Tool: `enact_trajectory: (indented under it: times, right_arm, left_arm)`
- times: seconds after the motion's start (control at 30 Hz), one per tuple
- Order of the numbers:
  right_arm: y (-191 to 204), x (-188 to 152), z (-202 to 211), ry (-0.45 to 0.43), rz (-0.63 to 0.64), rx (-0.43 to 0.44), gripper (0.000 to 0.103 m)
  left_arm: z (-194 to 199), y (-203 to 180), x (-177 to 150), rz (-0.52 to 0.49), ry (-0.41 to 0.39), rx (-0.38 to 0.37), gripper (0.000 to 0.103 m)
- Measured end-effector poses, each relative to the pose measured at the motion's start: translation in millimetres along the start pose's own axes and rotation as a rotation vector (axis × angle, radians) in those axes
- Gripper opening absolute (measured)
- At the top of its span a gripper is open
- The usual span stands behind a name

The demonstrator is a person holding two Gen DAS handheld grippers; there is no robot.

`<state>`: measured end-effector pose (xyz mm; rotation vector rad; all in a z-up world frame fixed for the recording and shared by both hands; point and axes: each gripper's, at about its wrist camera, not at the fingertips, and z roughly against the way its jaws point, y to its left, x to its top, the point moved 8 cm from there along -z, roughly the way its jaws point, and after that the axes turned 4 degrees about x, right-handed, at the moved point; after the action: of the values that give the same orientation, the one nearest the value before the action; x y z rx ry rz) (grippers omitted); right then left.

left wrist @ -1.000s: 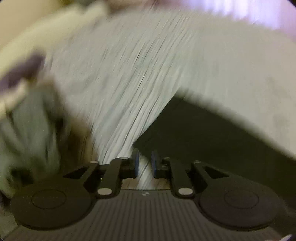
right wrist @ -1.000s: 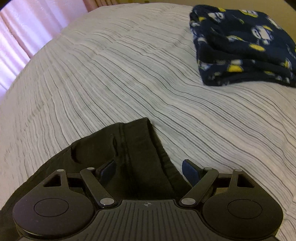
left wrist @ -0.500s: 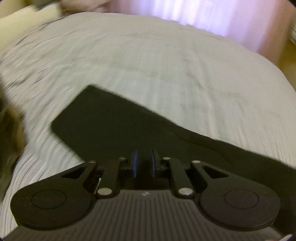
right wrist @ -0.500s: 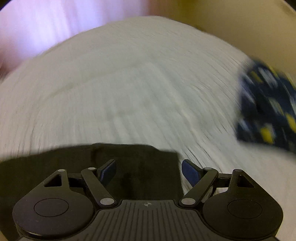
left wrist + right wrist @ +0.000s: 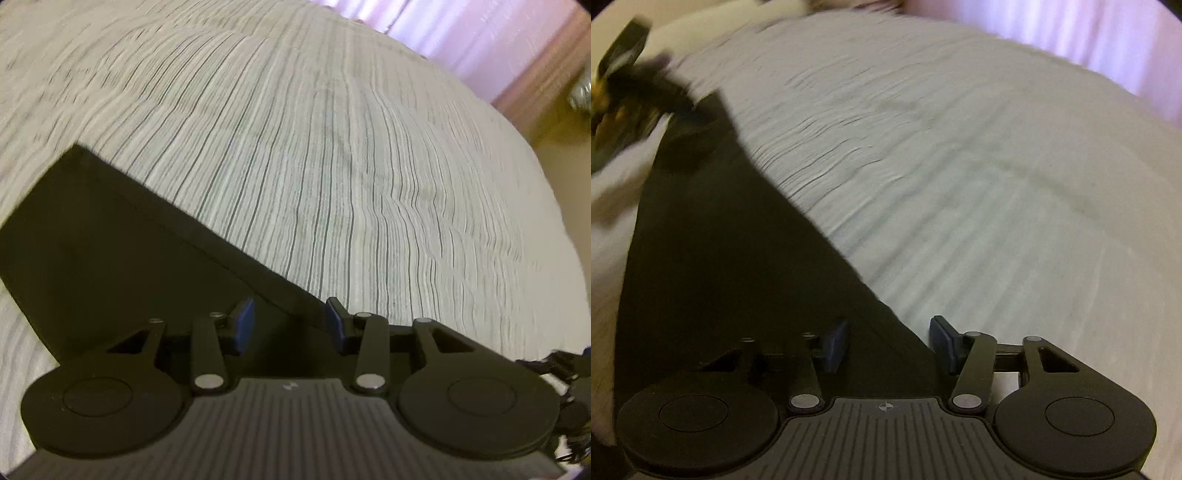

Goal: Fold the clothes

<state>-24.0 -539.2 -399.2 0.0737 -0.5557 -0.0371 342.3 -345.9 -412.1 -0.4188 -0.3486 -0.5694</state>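
A black garment (image 5: 110,243) lies flat on the striped grey bedcover (image 5: 332,147). Its straight edge runs down to my left gripper (image 5: 290,325). The left jaws are opening, and the cloth edge lies between the blue pads (image 5: 243,325) without being pinched. In the right wrist view the same black garment (image 5: 731,258) stretches from the upper left to my right gripper (image 5: 890,343). The right jaws are closing, with the cloth's edge between them and the pads clear of it. A blurred dark shape (image 5: 646,99) sits at the garment's far end.
Pink curtains (image 5: 498,44) hang beyond the far side of the bed, also seen as curtains (image 5: 1071,33) in the right wrist view. The bed's right edge drops to a tan floor (image 5: 554,122). The bedcover (image 5: 997,184) stretches wide to the right of the garment.
The left jaws went from nearly shut to well apart as that view swung over the garment. The right jaws narrowed, and that view rolled until the blue patterned pile left the picture.
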Motion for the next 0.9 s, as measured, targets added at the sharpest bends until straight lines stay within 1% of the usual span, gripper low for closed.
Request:
enact_trajectory:
  times: [0.03,0.07,0.1,0.13,0.17,0.27,0.3,0.33,0.37,0.4,0.43,0.47,0.5,0.53,0.6,0.63,0.67,0.7,0.73,0.77,0.83,0.9]
  right_arm:
    - [3,4,-5,-0.002,0.031,0.009,0.051]
    - [6,7,-8,-0.002,0.051,0.020,0.020]
    - [8,10,-11,-0.002,0.070,0.031,0.010]
    - [10,13,-14,-0.001,0.089,0.043,0.008]
    - [11,15,-12,-0.013,0.112,0.030,0.006]
    - [-19,11,-9,-0.064,-0.119,0.026,0.006]
    - [-26,7,-15,-0.045,-0.197,0.030,0.007]
    - [-27,7,-19,-0.023,-0.240,0.035,0.008]
    - [-26,10,-20,-0.021,-0.240,0.018,0.013]
    - [-25,14,-20,-0.020,-0.234,-0.001,0.016]
    - [-24,17,-17,-0.024,-0.215,-0.018,0.030]
    - [-23,20,-13,-0.028,-0.193,-0.035,0.052]
    - [-22,24,-8,-0.052,-0.172,-0.061,0.063]
    - [-21,28,-3,-0.082,-0.150,-0.072,0.071]
    - [-21,24,3,-0.077,-0.137,-0.063,0.071]
    - [-22,21,2,-0.056,-0.134,-0.056,0.071]
    - [-24,15,-1,-0.026,-0.126,-0.053,0.070]
    - [-26,10,-3,0.003,-0.116,-0.052,0.068]
    - [-28,5,-6,0.029,-0.112,-0.041,0.034]
    - [-29,0,-10,0.055,-0.107,-0.030,0.025]
    - [-37,-4,-14,0.030,-0.161,-0.042,0.025]
    - [-43,-5,-21,0.023,-0.191,-0.072,0.030]
  left_arm:
    - [0,1,-2,0.005,0.004,-0.001,0.037]
    - [-1,3,-4,0.009,0.007,-0.002,0.037]
    - [-1,4,-6,0.014,0.011,-0.003,0.037]
    - [-1,5,-7,0.017,0.014,-0.005,0.037]
    - [0,6,-8,0.018,0.013,-0.007,0.037]
    - [-1,12,-5,0.037,0.011,0.006,0.037]
    - [-2,14,-3,0.047,0.012,0.014,0.037]
    - [-2,16,-1,0.060,0.011,0.017,0.037]
    - [-3,18,3,0.076,0.006,0.015,0.038]
    - [-4,21,8,0.091,0.001,0.013,0.039]
    - [-5,26,11,0.107,-0.003,0.012,0.041]
    - [-8,29,15,0.121,-0.004,0.012,0.047]
    - [-11,30,18,0.134,0.001,0.015,0.053]
    - [-16,32,20,0.146,0.007,0.021,0.054]
    - [-27,36,24,0.168,0.016,0.037,0.054]
    - [-32,38,26,0.174,0.012,0.045,0.052]
    - [-36,39,29,0.170,-0.002,0.056,0.041]
    - [-41,40,32,0.158,-0.013,0.077,0.009]
    - [-47,41,36,0.129,-0.022,0.115,0.000]
    - [-54,43,40,0.094,-0.032,0.156,0.000]
    - [-66,45,51,0.033,-0.058,0.224,0.000]
    - [-69,45,63,0.014,-0.085,0.272,0.000]
